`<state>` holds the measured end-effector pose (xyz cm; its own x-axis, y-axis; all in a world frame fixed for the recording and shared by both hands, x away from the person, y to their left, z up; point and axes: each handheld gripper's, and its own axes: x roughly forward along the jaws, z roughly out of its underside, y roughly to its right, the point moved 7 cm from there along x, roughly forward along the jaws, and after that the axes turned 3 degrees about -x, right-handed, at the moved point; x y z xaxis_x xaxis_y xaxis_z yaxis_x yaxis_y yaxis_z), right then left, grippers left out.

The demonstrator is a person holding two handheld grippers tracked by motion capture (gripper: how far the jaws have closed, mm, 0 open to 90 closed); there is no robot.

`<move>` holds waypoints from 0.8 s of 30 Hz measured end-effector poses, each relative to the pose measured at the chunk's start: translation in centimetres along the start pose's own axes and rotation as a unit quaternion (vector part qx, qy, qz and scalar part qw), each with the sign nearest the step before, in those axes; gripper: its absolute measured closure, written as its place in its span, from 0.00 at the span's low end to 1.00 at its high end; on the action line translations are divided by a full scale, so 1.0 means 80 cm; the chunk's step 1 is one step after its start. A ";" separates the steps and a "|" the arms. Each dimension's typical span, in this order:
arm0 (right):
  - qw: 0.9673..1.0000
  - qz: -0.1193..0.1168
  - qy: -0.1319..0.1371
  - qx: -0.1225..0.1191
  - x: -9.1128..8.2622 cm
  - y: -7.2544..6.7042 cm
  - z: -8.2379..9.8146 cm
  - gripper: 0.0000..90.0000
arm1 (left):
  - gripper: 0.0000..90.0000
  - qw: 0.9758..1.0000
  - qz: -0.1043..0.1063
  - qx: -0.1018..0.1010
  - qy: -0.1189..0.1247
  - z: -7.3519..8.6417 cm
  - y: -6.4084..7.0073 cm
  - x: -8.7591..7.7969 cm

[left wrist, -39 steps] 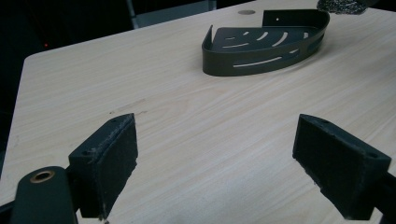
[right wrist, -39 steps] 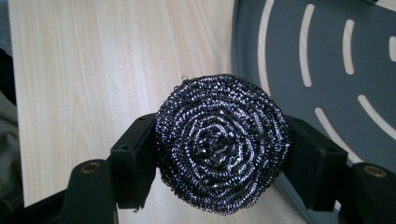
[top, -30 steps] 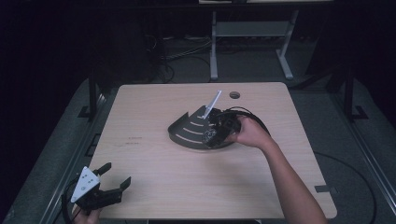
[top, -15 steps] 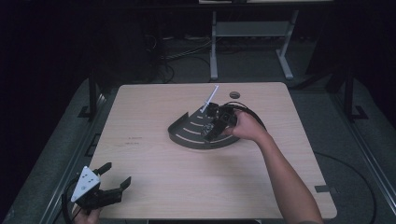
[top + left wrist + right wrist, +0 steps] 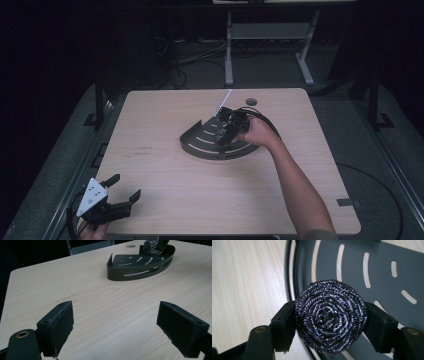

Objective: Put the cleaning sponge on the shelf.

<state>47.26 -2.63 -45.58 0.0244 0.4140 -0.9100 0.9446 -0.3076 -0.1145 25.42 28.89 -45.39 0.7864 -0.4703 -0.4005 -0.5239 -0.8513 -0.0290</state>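
Right gripper (image 5: pixel 329 322) clamps steel-wool scourer (image 5: pixel 331 316) over slotted tray (image 5: pixel 205 142) rim. Left gripper (image 5: pixel 120 325) wide, idle, well apart. Likely placing step; next: lower, release inside tray.

Overhead light brightens the table (image 5: pixel 165 200); surroundings fall into darkness; gripper views soft, slightly blurred near the bottom.

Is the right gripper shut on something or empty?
Shut on the steel scourer: both jaws press its sides, over the slotted dark tray.
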 end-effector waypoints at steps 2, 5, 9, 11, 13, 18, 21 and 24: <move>1.000 0.000 -0.006 0.002 0.006 0.003 0.000 0.35 | 0.15 1.000 0.000 0.001 -0.001 0.000 0.000 0.000; 1.000 0.000 -0.004 0.009 0.012 0.008 0.000 0.35 | 0.15 1.000 0.000 -0.001 0.000 0.000 0.000 -0.001; 1.000 0.005 -0.007 0.019 0.019 0.014 0.000 0.35 | 0.15 1.000 0.000 0.000 0.000 0.000 0.000 0.000; 1.000 0.007 -0.009 0.026 0.023 0.018 0.001 0.35 | 0.15 1.000 0.000 0.000 -0.001 0.000 0.000 0.000; 0.999 0.011 -0.010 0.030 0.027 0.021 0.001 0.35 | 0.15 1.000 0.000 -0.001 0.000 0.000 0.000 -0.001; 0.999 0.011 -0.010 0.040 0.035 0.026 0.001 0.35 | 0.15 1.000 0.001 -0.001 -0.001 0.000 0.000 0.000; 0.999 0.014 -0.009 0.045 0.038 0.029 0.000 0.35 | 0.15 1.000 0.002 0.002 -0.001 0.000 0.000 0.001; 0.999 0.015 -0.010 0.051 0.041 0.030 0.000 0.35 | 0.15 1.000 0.002 0.001 -0.003 0.001 0.001 0.002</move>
<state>49.63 -2.03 -48.86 0.0448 0.3866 -0.9211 0.9057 -0.4049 -0.1259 25.45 28.74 -45.48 0.7827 -0.4716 -0.4062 -0.5272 -0.8492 -0.0300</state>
